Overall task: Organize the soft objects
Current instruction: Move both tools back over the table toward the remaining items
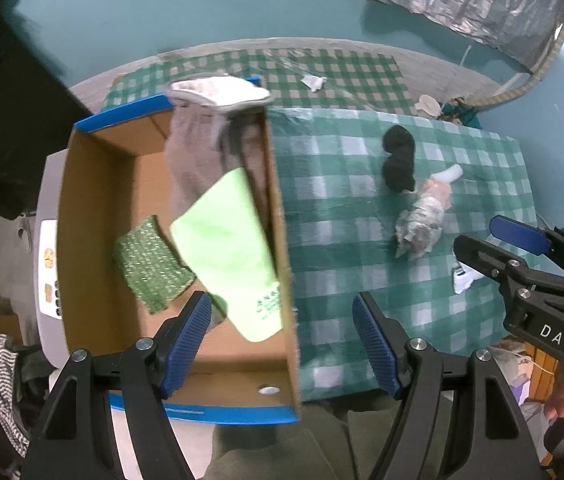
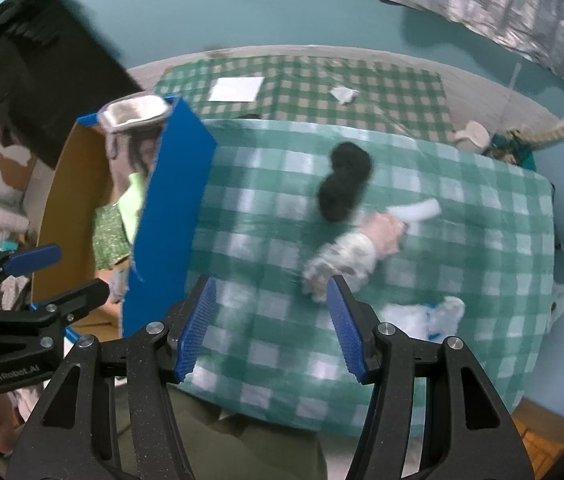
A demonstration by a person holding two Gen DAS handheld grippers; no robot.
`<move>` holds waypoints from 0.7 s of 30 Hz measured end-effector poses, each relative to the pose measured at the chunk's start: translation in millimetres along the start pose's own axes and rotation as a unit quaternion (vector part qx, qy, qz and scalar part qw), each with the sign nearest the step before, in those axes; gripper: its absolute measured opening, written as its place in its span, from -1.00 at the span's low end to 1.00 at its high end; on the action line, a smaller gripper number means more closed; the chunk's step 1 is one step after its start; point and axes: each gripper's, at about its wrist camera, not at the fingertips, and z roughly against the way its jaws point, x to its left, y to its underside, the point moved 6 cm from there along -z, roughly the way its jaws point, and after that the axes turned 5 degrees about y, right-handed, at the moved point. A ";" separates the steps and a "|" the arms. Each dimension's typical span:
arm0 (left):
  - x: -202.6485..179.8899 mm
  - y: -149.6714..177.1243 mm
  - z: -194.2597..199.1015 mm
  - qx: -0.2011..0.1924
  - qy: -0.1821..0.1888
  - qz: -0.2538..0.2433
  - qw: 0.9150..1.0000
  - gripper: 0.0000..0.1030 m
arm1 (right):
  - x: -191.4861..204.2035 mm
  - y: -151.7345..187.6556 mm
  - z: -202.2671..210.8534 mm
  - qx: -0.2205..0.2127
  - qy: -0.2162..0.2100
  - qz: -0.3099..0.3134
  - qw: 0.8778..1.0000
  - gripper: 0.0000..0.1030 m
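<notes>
A blue-edged cardboard box (image 1: 94, 200) stands at the left of the green checked table (image 1: 341, 240). In it lie a light green cloth (image 1: 234, 252), a green sparkly sponge cloth (image 1: 150, 264) and a grey garment (image 1: 198, 152) draped over its far rim. On the table lie a black sock (image 1: 398, 158), a patterned rolled sock (image 1: 421, 220) and a white roll (image 1: 449, 174). My left gripper (image 1: 282, 336) is open and empty above the box's right wall. My right gripper (image 2: 272, 328) is open and empty, just short of the patterned sock (image 2: 341, 258); the black sock (image 2: 345, 180) lies beyond.
A white and blue soft item (image 2: 421, 316) lies by the right finger. A second checked table behind carries a white paper sheet (image 2: 236, 89) and a crumpled scrap (image 2: 343, 94). A dark cloth (image 2: 42, 72) hangs at the upper left. A grey appliance (image 1: 48, 256) stands left of the box.
</notes>
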 end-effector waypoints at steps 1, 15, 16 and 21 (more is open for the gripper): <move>-4.2 -0.8 -1.4 0.001 0.001 -0.002 1.000 0.45 | -7.6 2.9 1.2 0.000 0.003 -0.008 1.000 0.11; -64.8 -7.3 -23.2 0.018 0.002 -0.073 0.997 0.45 | -91.7 45.0 4.5 0.013 0.038 -0.094 0.995 0.11; -67.9 -7.9 -23.9 0.018 0.001 -0.078 0.997 0.45 | -97.2 48.8 4.0 0.015 0.040 -0.099 0.994 0.11; -79.4 -13.0 -30.0 0.021 -0.005 -0.100 0.995 0.45 | -114.5 60.8 0.4 0.024 0.047 -0.117 0.992 0.11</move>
